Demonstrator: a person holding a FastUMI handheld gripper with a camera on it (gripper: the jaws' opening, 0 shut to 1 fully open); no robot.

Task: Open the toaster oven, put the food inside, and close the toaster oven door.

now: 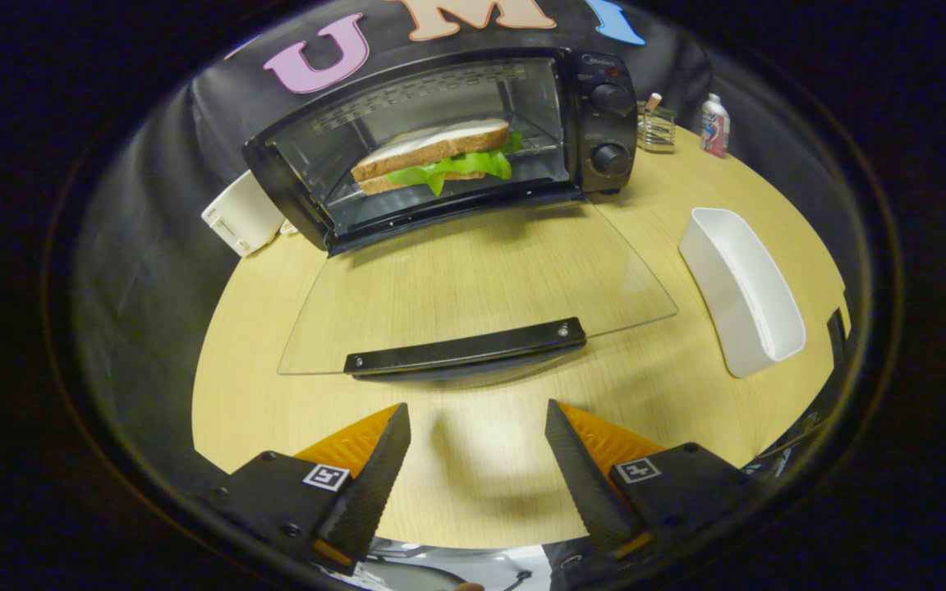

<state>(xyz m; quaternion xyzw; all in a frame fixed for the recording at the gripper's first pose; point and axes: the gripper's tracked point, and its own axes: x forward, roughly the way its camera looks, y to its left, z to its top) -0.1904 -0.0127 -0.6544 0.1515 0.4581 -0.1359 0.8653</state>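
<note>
Pale wood table carries a black toaster oven at its far side, against the dark cloth wall. Its glass door lies folded flat toward the gripper, the dark door handle just ahead of the fingers. Inside the oven sits a sandwich with lettuce showing. The gripper's fingers stand wide apart over bare table, holding nothing. A white tray lies to the right, a white box left of the oven, and a bottle beyond.
</note>
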